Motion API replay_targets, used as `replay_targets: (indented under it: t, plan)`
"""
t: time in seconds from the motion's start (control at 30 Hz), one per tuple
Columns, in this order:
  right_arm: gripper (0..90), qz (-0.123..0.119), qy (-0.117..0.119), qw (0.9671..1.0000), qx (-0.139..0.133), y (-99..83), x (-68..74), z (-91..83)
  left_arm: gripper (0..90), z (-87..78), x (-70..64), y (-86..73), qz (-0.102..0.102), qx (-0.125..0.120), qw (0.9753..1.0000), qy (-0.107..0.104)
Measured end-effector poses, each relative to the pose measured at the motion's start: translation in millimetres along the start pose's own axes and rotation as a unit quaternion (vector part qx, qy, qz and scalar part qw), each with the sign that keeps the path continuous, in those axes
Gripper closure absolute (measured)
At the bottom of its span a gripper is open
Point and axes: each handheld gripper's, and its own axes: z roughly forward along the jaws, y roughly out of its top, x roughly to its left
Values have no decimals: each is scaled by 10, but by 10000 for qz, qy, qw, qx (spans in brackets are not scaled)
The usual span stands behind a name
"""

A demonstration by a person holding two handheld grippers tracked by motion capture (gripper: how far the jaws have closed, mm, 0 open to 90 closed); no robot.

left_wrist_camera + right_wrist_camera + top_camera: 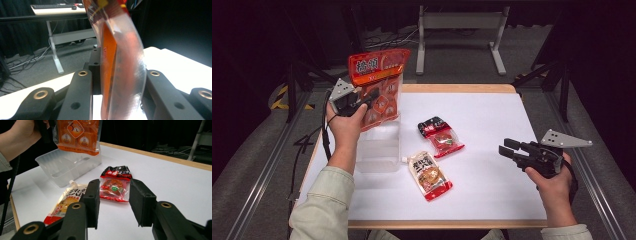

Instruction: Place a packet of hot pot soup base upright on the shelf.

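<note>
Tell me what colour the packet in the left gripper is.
Orange with a red header, the packet is partly clear; the left gripper holds it, best seen in the high view.

High view: fixed above my side of the white table [492, 125], facing forward and down; my forearms enter from the bottom edge. Left gripper view: rides on my left gripper [120, 85], raised off the table, looking along its jaws toward the dark room beyond, very close to the orange packet [120, 62]. Right gripper view: rides on my right gripper [113, 202], low over the table, facing across it. It shares with the high view the clear container [67, 167], the red-black packet [115, 185] and the spouted pouch [67, 201].
</note>
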Motion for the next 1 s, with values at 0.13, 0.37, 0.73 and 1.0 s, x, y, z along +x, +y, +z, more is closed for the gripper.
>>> replay_targets:
  t: [0.13,0.37,0.73,1.0]
  plan:
    - [608,2,12,10000,0,-3,-3,-7,710,38,3,-14,-27,40,10000,38]
    - [604,1,18,10000,-29,-3,-10,-17,709,121,49,-164,-226,286,9993,13]
    - [589,8,45,10000,7,-14,-3,12,708,97,134,-257,-449,468,9979,-67]
    - [578,9,67,10000,-7,-14,4,21,706,12,177,-301,-517,749,9957,-188]
